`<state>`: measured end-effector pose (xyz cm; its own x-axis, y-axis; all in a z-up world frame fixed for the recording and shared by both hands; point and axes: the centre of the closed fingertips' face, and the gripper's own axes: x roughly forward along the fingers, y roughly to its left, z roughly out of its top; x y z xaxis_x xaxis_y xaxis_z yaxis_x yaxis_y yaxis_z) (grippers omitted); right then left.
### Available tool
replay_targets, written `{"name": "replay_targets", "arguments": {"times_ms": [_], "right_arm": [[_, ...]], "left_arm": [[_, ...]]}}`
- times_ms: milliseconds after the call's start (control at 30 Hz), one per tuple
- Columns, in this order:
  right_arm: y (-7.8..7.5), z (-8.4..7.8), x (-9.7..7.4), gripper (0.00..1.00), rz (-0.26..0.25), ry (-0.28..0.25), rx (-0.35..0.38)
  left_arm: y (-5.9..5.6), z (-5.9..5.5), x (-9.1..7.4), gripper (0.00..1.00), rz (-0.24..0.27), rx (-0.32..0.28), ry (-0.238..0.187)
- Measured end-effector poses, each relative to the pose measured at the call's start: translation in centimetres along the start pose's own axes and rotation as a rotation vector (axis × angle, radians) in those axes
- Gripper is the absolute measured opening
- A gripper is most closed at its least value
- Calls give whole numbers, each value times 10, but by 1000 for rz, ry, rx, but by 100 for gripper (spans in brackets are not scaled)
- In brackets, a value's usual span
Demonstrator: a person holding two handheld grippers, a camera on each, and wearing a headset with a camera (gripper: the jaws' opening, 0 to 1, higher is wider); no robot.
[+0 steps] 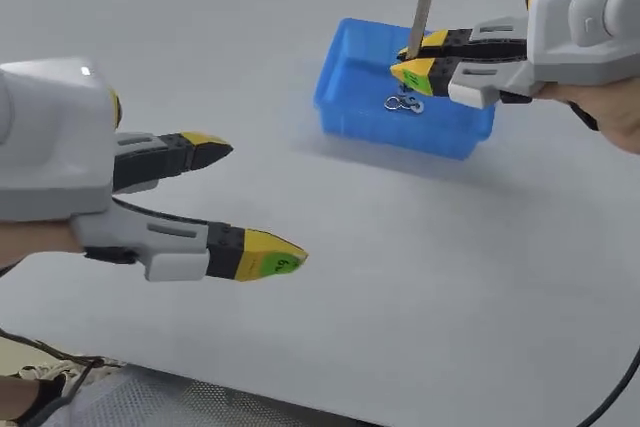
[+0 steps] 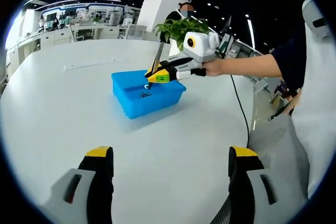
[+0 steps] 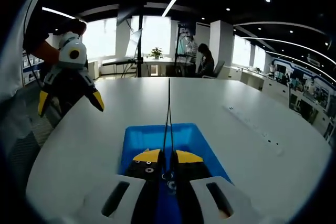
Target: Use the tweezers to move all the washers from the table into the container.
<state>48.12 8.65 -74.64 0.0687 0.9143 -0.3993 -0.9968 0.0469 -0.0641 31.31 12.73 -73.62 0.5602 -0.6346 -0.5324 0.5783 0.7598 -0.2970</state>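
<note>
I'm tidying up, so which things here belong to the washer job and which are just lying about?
Job: tweezers in the right gripper; washers, in the blue container; left gripper, open over the table.
Lying about: potted plant; black cable.

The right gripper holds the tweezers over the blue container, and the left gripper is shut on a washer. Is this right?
No: the left gripper is open and holds nothing, as the left gripper view shows. The right gripper does hold the tweezers over the blue container.
</note>
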Motion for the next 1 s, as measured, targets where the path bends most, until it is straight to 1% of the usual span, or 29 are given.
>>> {"name": "replay_targets", "arguments": {"times_ms": [67,167,267,467,567,733,1000], "right_arm": [[1,-1,1,10,0,-2,6],[0,-6,3,10,1,1,8],[2,-7,5,10,5,6,5],[3,-14,10,10,12,14,5],[4,-17,11,10,16,18,10],[4,-16,12,10,17,17,10],[4,-14,11,10,11,14,17]], "left_arm": [[0,0,0,99,4,-1,1],[3,-2,-1,99,15,-5,9],[4,-3,-2,99,22,-9,12],[1,-8,-4,99,19,-2,34],[2,-10,-5,99,21,-2,45],[3,-9,-5,99,27,-4,45],[0,-9,-2,99,16,1,50]]}}
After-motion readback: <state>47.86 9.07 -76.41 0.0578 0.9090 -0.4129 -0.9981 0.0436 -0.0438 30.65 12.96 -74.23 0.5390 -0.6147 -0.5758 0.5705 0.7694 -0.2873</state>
